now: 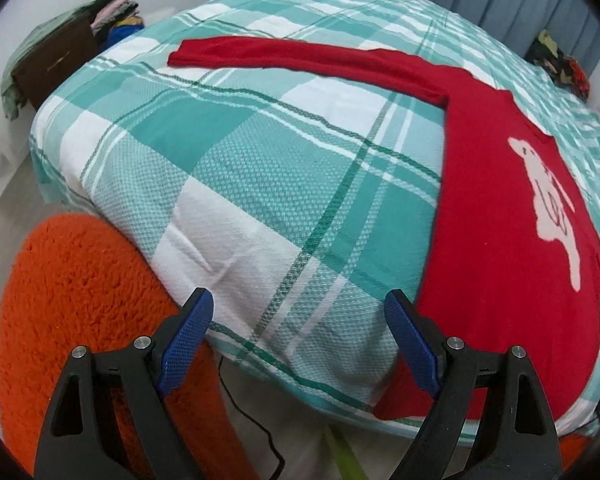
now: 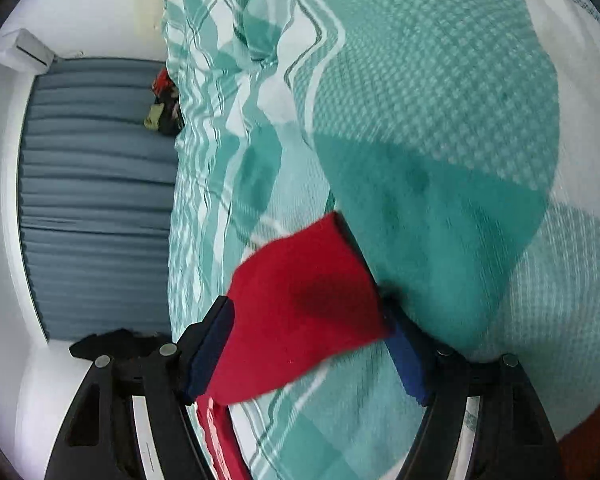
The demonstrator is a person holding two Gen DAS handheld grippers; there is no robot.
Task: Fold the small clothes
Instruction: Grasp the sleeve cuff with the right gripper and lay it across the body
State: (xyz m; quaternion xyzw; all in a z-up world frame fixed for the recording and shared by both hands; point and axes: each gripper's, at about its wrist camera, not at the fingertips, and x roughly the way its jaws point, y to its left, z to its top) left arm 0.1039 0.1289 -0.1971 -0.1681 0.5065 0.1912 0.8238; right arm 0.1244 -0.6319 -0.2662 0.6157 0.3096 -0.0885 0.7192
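A small red sweater with a white animal figure lies flat on the teal plaid bed, one long sleeve stretched to the left. My left gripper is open and empty above the bed's near edge, left of the sweater's hem. In the right wrist view, the sweater's other red sleeve end lies between the blue pads of my right gripper, whose jaws stand wide apart, so it is open. The view is rolled sideways.
An orange fuzzy cushion sits below the bed's near left corner. A brown box with piled clothes stands at far left. Blue curtains and a dark clothes heap lie beyond the bed. A black cable runs on the floor.
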